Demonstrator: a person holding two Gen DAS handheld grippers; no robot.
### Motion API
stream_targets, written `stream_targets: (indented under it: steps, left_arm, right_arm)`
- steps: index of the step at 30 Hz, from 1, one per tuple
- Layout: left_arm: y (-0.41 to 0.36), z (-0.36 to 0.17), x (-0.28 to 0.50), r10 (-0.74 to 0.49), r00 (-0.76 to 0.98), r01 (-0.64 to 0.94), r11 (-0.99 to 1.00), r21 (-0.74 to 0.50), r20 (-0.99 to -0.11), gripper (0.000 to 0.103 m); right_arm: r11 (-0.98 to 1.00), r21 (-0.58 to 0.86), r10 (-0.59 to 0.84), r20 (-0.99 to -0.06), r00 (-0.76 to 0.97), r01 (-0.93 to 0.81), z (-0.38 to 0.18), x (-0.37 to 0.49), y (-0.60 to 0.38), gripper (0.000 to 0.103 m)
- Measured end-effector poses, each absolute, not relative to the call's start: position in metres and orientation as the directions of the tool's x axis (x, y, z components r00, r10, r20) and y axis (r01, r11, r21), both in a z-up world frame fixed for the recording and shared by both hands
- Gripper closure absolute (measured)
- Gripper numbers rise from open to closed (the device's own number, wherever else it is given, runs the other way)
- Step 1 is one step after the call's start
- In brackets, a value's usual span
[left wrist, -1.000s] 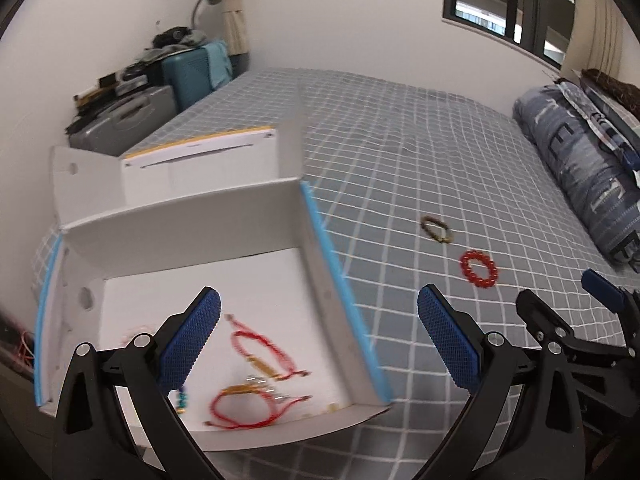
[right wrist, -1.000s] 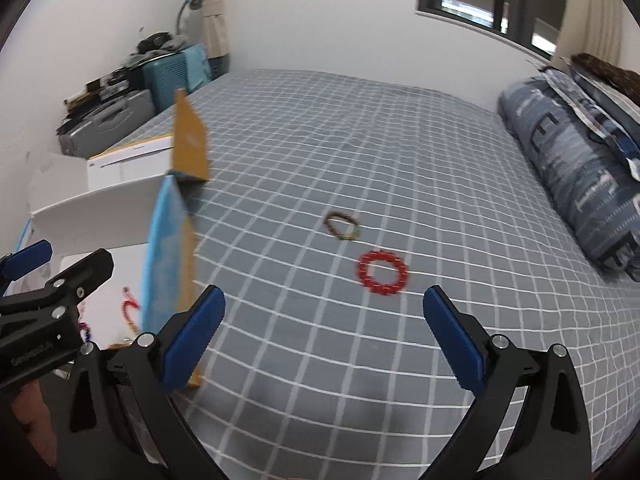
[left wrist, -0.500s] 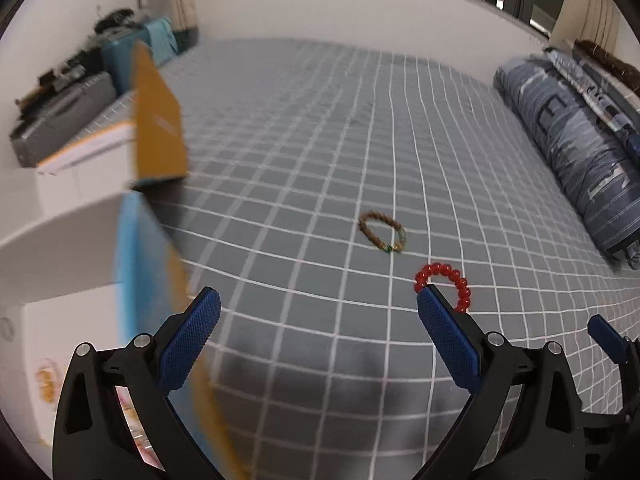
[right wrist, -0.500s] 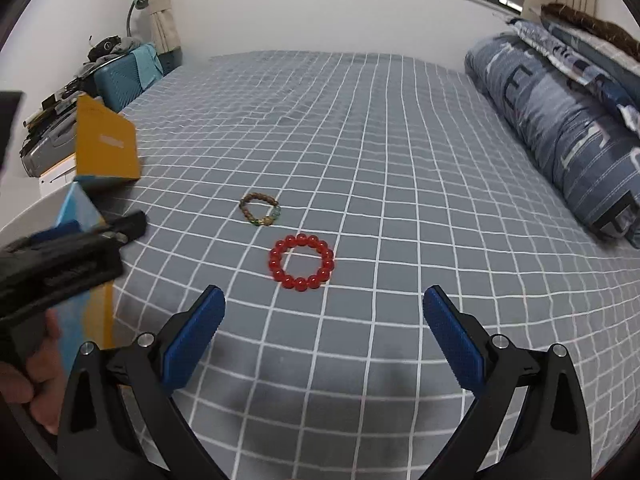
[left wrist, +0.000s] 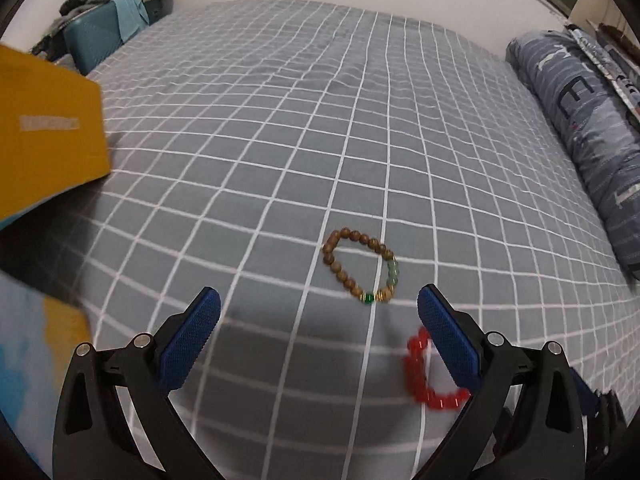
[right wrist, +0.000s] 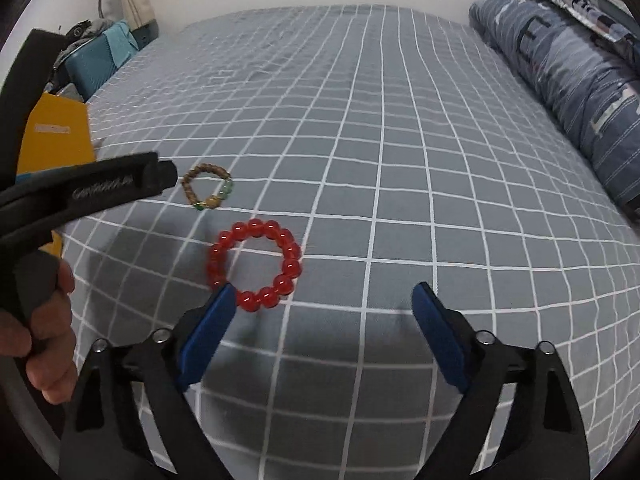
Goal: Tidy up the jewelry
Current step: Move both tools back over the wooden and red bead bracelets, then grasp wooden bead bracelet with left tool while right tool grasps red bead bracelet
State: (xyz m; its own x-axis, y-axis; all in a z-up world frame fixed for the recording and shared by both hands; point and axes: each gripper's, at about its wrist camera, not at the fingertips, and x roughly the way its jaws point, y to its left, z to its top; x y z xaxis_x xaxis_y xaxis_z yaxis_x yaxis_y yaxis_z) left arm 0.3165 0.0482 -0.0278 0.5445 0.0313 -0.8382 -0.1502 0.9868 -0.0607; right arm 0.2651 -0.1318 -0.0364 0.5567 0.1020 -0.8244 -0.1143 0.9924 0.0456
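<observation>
A brown wooden bead bracelet (left wrist: 360, 266) with green beads lies on the grey checked bedspread, just ahead of my open, empty left gripper (left wrist: 318, 312). It also shows in the right wrist view (right wrist: 207, 187). A red bead bracelet (right wrist: 254, 265) lies nearer, by the left fingertip of my open, empty right gripper (right wrist: 322, 304). In the left wrist view the red bracelet (left wrist: 424, 376) is partly hidden behind the right finger. The left gripper's body (right wrist: 88, 192) reaches in from the left of the right wrist view.
An orange-and-blue box flap (left wrist: 44, 136) stands at the left edge, and it also shows in the right wrist view (right wrist: 56, 140). A rolled blue quilt (left wrist: 580, 128) lies along the bed's right side. A teal suitcase (left wrist: 100, 36) stands beyond the far left corner.
Both grippers have moved forward and down towards the bracelets. The left gripper swung right, away from the white box, which has left its view. Both bracelets appear larger and nearer.
</observation>
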Motion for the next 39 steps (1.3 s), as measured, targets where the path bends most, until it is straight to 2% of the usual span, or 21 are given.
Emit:
stream_targets:
  steps: [4,8,17,20,26,30,31,32,39]
  left_arm:
    - [0.048,-0.045,0.339,0.064,0.524,-0.166,0.986,-0.028,-0.849,0.007]
    - [0.048,-0.058,0.352,0.063,0.507,-0.179,0.983,-0.033,-0.859,0.008]
    - [0.051,-0.076,0.363,0.089,0.488,-0.219,0.975,-0.023,-0.868,0.022]
    - [0.055,-0.077,0.364,0.100,0.486,-0.237,0.971,-0.020,-0.868,0.030]
    - [0.058,-0.075,0.364,0.116,0.486,-0.247,0.969,-0.009,-0.866,0.063]
    - [0.055,-0.074,0.362,0.124,0.489,-0.238,0.971,0.005,-0.863,0.091]
    - [0.054,-0.074,0.361,0.127,0.493,-0.236,0.972,0.008,-0.861,0.091]
    - [0.053,-0.073,0.360,0.126,0.496,-0.236,0.972,0.006,-0.859,0.091]
    - [0.051,-0.067,0.355,0.117,0.515,-0.222,0.975,0.000,-0.849,0.092]
  right_arm:
    - [0.992,0.053,0.108,-0.841,0.529,-0.118,-0.052,0.276,-0.132,0.028]
    - [0.991,0.059,0.111,-0.852,0.511,-0.116,-0.062,0.283,-0.132,0.031]
    - [0.990,0.089,0.133,-0.851,0.507,-0.110,-0.066,0.296,-0.128,0.043]
    - [0.990,0.091,0.135,-0.853,0.504,-0.110,-0.067,0.296,-0.125,0.047]
    - [0.990,0.084,0.129,-0.853,0.505,-0.110,-0.068,0.298,-0.122,0.058]
    - [0.988,0.080,0.135,-0.854,0.502,-0.130,-0.068,0.298,-0.117,0.075]
    - [0.988,0.079,0.137,-0.854,0.502,-0.136,-0.068,0.297,-0.116,0.084]
    - [0.986,0.082,0.144,-0.852,0.503,-0.145,-0.068,0.297,-0.115,0.088]
    - [0.987,0.047,0.124,-0.841,0.527,-0.157,-0.066,0.293,-0.109,0.090]
